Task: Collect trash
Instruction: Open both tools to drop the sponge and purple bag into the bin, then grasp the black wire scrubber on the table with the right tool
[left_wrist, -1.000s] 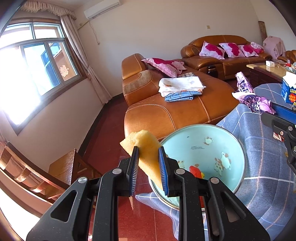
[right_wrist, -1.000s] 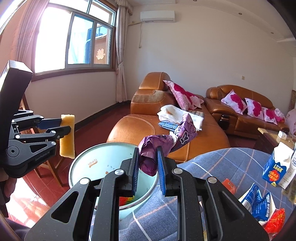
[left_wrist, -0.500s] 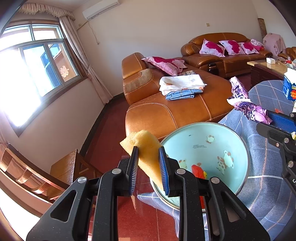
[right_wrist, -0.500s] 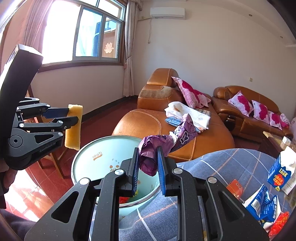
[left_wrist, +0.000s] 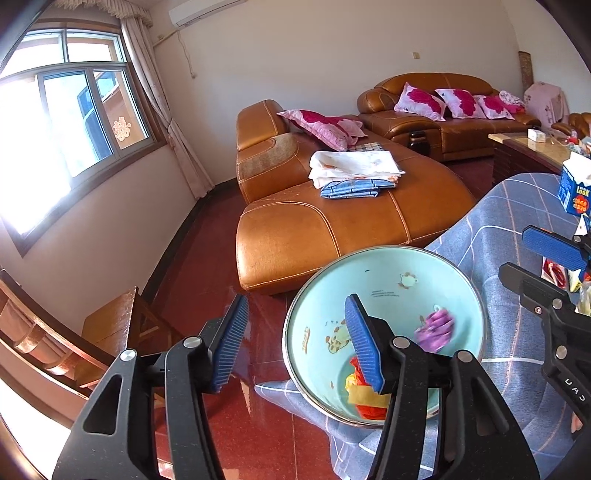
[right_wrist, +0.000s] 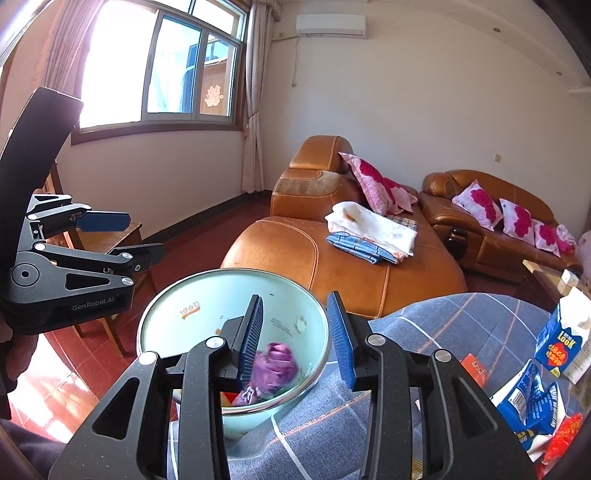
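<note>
1. The left tool (left_wrist: 295, 343) hangs over the near rim of the basin (left_wrist: 476, 295), its jaws opening with nothing between them.
2. The right tool (right_wrist: 295, 336) is also opening and empty, above the same basin.
3. The basin sits at the desk's (right_wrist: 461, 317) corner, overhanging the edge.
4. A purple wrapper (right_wrist: 275, 363), blurred, is inside the basin beside a yellow sponge (left_wrist: 365, 393) and red scraps.
5. Blue cartons (right_wrist: 557, 339) lie further along the desk.

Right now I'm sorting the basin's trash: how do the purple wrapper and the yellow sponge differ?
The purple wrapper is crinkled, lying high on the basin wall; the yellow sponge is a flat slab at the bottom, partly hidden behind a claw finger. Both lie loose inside.
</note>
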